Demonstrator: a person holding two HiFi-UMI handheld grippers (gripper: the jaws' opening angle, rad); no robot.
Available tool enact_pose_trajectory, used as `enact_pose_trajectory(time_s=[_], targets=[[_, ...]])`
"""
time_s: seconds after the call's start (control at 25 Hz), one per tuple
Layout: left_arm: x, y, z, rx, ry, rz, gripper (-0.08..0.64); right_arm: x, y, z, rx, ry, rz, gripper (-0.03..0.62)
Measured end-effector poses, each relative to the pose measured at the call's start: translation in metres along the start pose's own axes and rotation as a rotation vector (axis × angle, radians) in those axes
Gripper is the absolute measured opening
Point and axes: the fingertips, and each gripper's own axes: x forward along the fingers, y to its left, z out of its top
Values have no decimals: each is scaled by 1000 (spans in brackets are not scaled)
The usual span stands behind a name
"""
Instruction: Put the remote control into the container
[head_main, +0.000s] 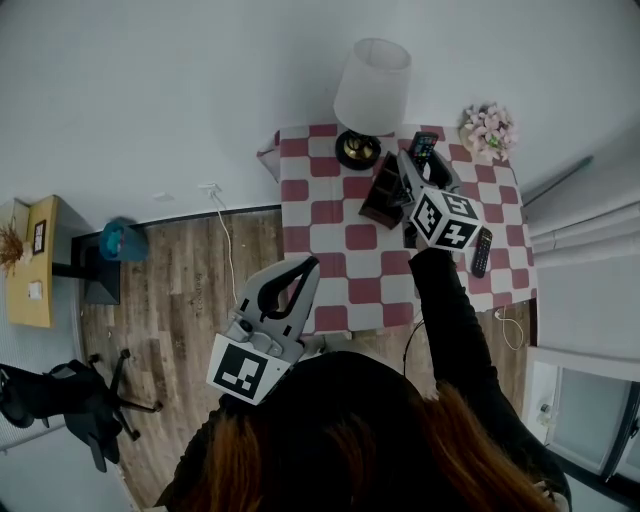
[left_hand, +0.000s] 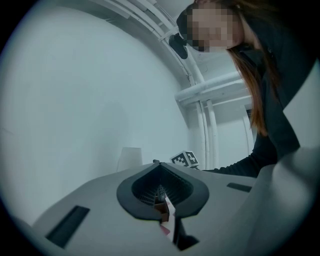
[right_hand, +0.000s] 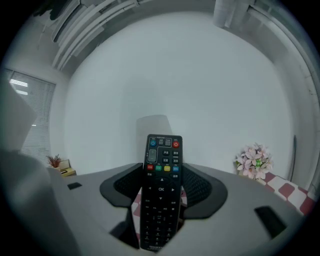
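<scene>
Right claw (right_hand: 161, 175) is closed on the slim black button-covered remote control (right_hand: 161, 200). Its pads pinch the lower half w/ the top end sticking out free, prob. so it can go end-first into the dark brown open-topped container (head_main: 381, 195) close by on the red-and-white checked worktop (head_main: 340, 270). Left claw (head_main: 305, 270) is fully closed on nothing, parked off the worktop's near edge, prob. just to stay out of the way.

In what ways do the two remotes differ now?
The held remote is clamped in the right gripper; the second remote is touched by nothing. The held remote is in the air by the lamp; the second remote lies flat on the table near its right edge. Both are black and slim.
</scene>
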Motion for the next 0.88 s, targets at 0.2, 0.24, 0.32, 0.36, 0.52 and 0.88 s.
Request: enact_pose_trajectory(time_s=[0.2, 0.24, 0.32, 0.36, 0.52, 0.88], targets=[[11, -6, -3, 2, 11, -27, 11, 8, -15, 10, -18, -61, -46, 249], [13, -7, -5, 0, 16, -31, 11, 9, -18, 14, -19, -82, -55, 249], [16, -7, -7, -9, 24, -33, 9, 14, -26, 20, -19, -122, -73, 249], [17, -7, -7, -11, 27, -33, 11, 16, -31, 22, -16, -139, -84, 249], [20, -8, -10, 8, 46, -38, 11, 32, -54, 22, 15, -186, -146, 249], [26, -3, -18, 13, 80, -21, 11, 61, -89, -12, 99, -177, -273, 249]])
